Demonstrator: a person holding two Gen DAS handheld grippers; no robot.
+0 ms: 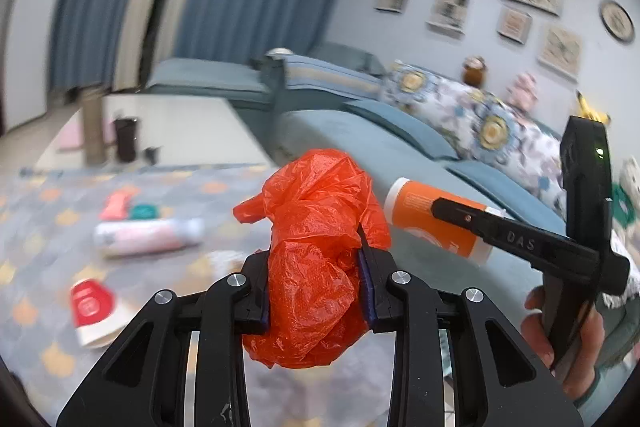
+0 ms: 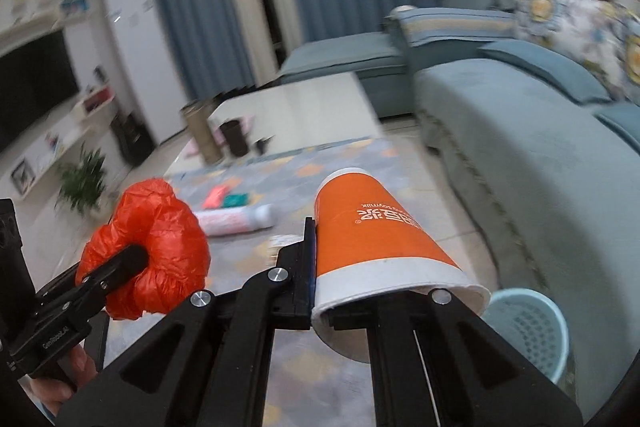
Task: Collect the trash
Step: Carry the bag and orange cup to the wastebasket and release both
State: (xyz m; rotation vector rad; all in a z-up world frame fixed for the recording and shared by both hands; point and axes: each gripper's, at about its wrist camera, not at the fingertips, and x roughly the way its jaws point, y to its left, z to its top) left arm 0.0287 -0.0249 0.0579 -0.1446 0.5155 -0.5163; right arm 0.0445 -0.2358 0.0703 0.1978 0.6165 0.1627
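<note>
Below, patterned rug (image 1: pixel 48 227) strewn with trash; blue sofa (image 2: pixel 540 155) alongside.

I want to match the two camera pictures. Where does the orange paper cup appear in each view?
Left wrist view: the orange paper cup is right of centre, clamped by the right gripper in front of the sofa.
Right wrist view: the cup is in the lower centre, one finger inside it and one outside.
Shared landmark: the red plastic bag, clamped in the left gripper.
</note>
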